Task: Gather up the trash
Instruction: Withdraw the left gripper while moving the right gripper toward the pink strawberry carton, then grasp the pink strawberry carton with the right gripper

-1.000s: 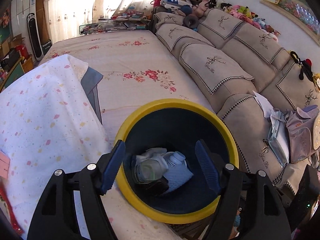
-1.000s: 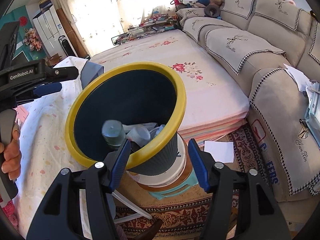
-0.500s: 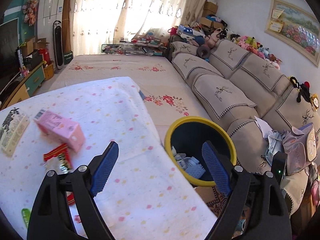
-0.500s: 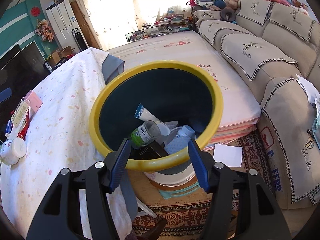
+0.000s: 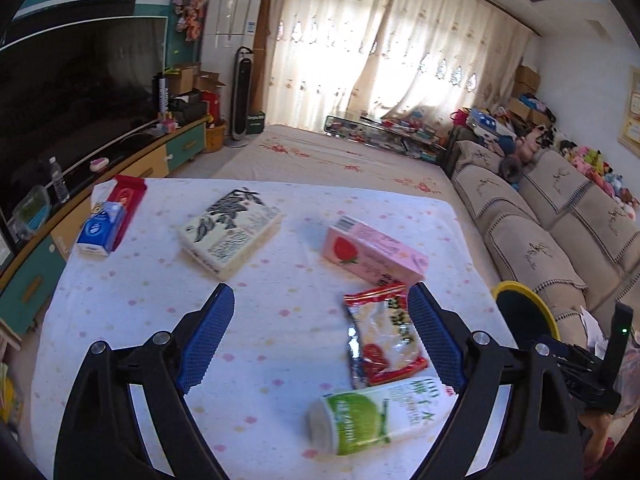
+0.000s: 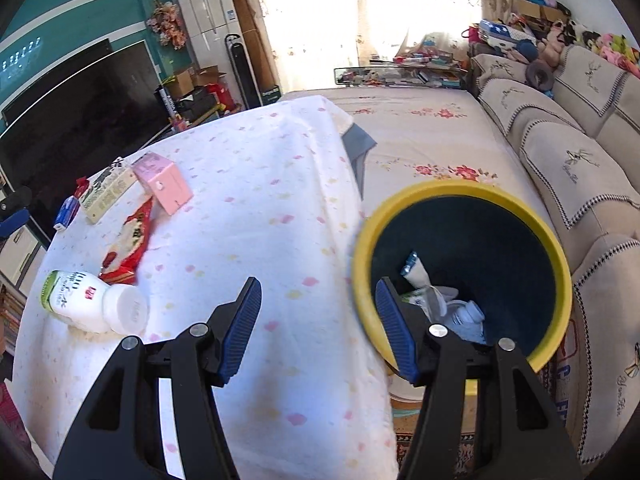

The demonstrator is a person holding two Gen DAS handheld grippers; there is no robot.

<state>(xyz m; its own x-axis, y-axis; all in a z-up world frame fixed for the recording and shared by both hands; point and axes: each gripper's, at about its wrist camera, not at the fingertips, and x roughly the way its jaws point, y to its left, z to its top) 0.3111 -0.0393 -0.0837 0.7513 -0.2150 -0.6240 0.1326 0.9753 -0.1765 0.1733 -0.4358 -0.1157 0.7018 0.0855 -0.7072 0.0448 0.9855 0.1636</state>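
My left gripper is open and empty above the table. Under it lie a red and clear snack wrapper, a green-labelled white bottle on its side, a pink carton, a patterned box and a blue tissue pack on a red packet. My right gripper is open and empty over the table's right edge beside the yellow-rimmed bin, which holds bottles and a tube. The bottle, wrapper and pink carton also show in the right wrist view.
The table wears a white dotted cloth. The bin stands on a stool off the table's right edge. A beige sofa runs along the right, a flowered mat lies beyond, and a TV cabinet is at the left.
My left gripper has swung left from over the bin to over the table's trash. My right gripper has drawn back and left from the bin to the table edge.
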